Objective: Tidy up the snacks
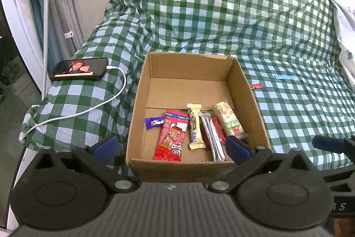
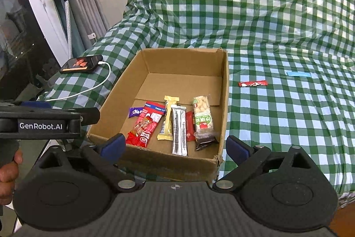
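An open cardboard box [image 1: 250, 90] [image 2: 225, 90] sits on a green checked cloth. Inside lie several snacks: a red packet [image 1: 172, 137] [image 2: 144, 124], a purple candy [image 1: 154, 122] [image 2: 135, 112], a yellow bar [image 1: 195, 126] [image 2: 169, 119], a silver stick [image 1: 212, 137] [image 2: 178, 132] and a peanut bar [image 1: 229, 121] [image 2: 203, 119]. A red stick [image 2: 252, 83] [image 1: 255, 86] and a blue stick [image 2: 299, 74] [image 1: 283, 77] lie on the cloth right of the box. My left gripper [image 1: 172, 146] is open and empty at the box's near edge. My right gripper [image 2: 175, 144] is open and empty over the near edge.
A phone [image 1: 79, 69] [image 2: 82, 64] with a white charging cable [image 1: 115, 92] lies on the cloth left of the box. A window frame and pole stand at the far left. The left gripper's body [image 2: 48, 120] shows at the left in the right wrist view.
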Demonstrator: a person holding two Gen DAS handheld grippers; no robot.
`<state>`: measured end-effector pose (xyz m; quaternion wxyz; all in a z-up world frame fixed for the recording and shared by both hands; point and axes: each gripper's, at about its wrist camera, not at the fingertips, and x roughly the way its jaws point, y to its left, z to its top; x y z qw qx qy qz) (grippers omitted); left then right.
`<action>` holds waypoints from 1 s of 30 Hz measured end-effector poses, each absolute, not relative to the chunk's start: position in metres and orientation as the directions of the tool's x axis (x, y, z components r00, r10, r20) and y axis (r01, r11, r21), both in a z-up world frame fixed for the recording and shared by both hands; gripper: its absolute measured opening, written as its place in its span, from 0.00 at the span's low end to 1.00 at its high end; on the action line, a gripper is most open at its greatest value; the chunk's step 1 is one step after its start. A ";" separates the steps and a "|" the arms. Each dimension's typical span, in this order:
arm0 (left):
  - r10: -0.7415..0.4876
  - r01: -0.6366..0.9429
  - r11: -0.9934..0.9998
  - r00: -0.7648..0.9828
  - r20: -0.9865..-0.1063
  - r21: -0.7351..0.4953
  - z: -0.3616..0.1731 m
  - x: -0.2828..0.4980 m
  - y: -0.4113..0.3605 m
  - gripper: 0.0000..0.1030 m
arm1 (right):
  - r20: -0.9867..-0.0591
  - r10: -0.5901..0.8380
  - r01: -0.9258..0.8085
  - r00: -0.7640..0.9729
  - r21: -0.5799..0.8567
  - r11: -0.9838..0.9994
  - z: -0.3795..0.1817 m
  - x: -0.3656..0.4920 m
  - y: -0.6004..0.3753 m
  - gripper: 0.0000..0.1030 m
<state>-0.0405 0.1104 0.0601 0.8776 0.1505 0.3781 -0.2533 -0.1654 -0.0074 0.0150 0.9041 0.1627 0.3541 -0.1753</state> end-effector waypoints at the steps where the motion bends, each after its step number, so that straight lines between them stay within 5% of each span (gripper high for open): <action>1: -0.331 0.558 0.826 0.589 -0.738 0.075 0.061 -0.042 0.111 1.00 | -0.694 -0.206 0.434 0.690 0.169 0.885 0.016 -0.168 -0.006 0.97; 17: -0.341 0.578 0.810 0.603 -0.721 0.101 0.069 -0.061 0.113 1.00 | -0.673 -0.224 0.438 0.705 0.164 0.884 0.026 -0.192 0.002 0.99; 30: -0.335 0.687 0.712 0.514 -0.790 0.144 0.053 -0.047 0.030 1.00 | -0.676 -0.237 0.502 0.698 0.226 0.835 0.010 -0.205 -0.060 0.99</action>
